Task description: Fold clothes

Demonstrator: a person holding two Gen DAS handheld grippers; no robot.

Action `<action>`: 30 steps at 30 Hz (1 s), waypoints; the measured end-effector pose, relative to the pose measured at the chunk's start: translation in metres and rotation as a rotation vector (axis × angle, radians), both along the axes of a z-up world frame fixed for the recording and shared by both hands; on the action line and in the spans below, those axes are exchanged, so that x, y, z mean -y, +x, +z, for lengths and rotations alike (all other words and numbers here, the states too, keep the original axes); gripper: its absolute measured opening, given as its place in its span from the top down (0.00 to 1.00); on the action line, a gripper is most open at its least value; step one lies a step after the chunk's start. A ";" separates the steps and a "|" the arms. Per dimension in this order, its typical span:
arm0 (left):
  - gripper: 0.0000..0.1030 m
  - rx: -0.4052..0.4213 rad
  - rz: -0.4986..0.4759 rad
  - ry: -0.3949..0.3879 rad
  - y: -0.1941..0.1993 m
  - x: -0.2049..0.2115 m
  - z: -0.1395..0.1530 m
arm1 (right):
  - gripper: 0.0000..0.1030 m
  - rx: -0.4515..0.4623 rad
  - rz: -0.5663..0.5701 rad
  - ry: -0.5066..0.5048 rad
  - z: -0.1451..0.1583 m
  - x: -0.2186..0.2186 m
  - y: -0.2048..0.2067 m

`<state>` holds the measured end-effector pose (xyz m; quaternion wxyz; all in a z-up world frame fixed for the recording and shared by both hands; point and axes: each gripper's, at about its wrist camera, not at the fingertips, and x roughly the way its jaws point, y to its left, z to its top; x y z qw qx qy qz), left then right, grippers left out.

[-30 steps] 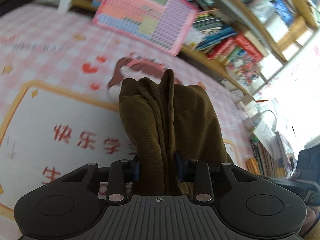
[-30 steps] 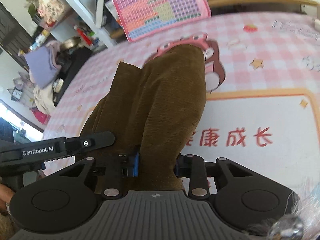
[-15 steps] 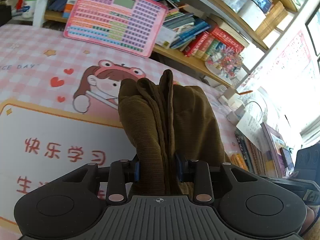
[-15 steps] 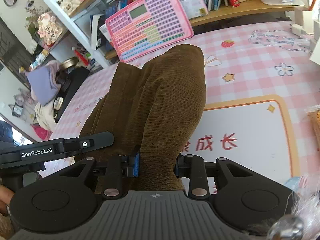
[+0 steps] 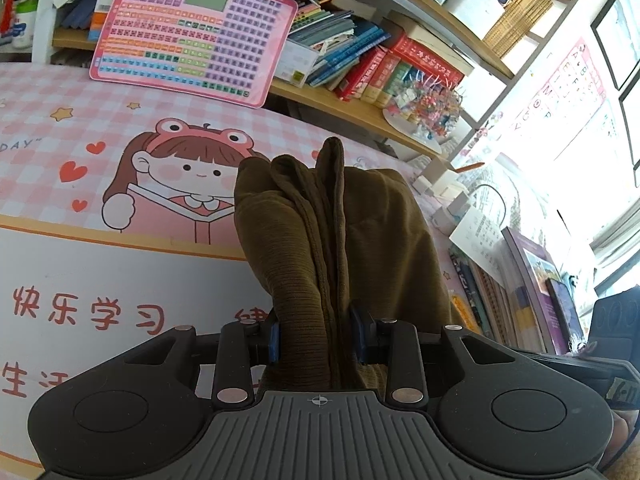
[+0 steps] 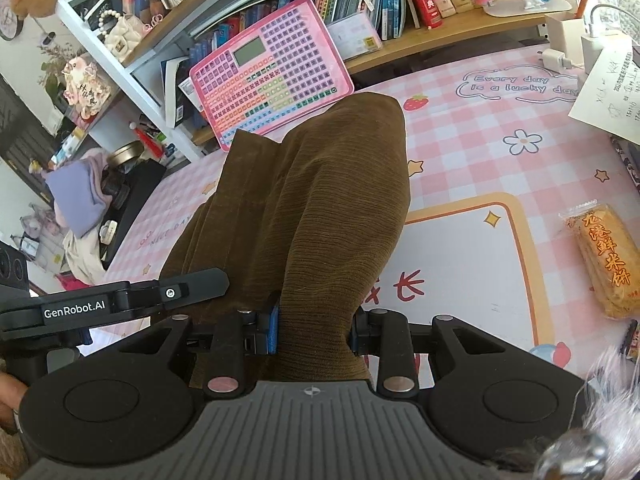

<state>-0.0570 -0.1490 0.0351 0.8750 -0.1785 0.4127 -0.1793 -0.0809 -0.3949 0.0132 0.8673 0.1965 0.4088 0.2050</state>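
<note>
The brown ribbed garment (image 5: pixel 328 240) hangs bunched in the air above the worktop (image 5: pixel 120 272), gathered into thick vertical folds, its lower part out of sight below the cameras. It appears as one cloth caught at two places: the left tongs (image 5: pixel 316 340) are pinching a wad of several layers, a seam edge standing up between the blue pads, and the right tongs (image 6: pixel 314 330) are pinching a broad fold of the same corduroy-like fabric (image 6: pixel 320 208). Neither pair is pressed fully together; the cloth fills the gap.

The step in hand looks like carrying the lifted garment over the pink checked mat (image 6: pixel 480 128) to lay it down for a fold. To do it well, the two grips should be drawn apart until the edge between them runs taut and level, then the far hem lowered first onto the bare white panel (image 5: pixel 100 280) so the cloth unrolls flat rather than piling up. The snack packet (image 6: pixel 604 256) near the right edge and the pink keyboard toy (image 5: pixel 192 36) leaning against the shelf at the back are best kept clear of the landing spot. With so many layers in the left grip, one could slip free.

Both hands point their tools forward and moderately downward toward the mat, close side by side; the left tool's black arm (image 6: pixel 132 300) shows just beside the right one, and a fingertip (image 6: pixel 10 396) is visible at its lower left.
</note>
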 end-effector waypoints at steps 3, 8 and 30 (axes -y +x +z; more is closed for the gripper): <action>0.70 -0.002 0.000 -0.004 0.000 -0.004 -0.001 | 0.73 0.000 -0.001 0.000 0.000 -0.002 0.000; 0.70 -0.010 -0.002 -0.023 0.004 -0.014 -0.005 | 0.73 -0.006 -0.004 -0.008 -0.001 -0.009 0.003; 0.70 -0.005 0.005 -0.127 0.084 -0.161 -0.015 | 0.73 0.024 -0.003 -0.089 0.014 -0.149 0.084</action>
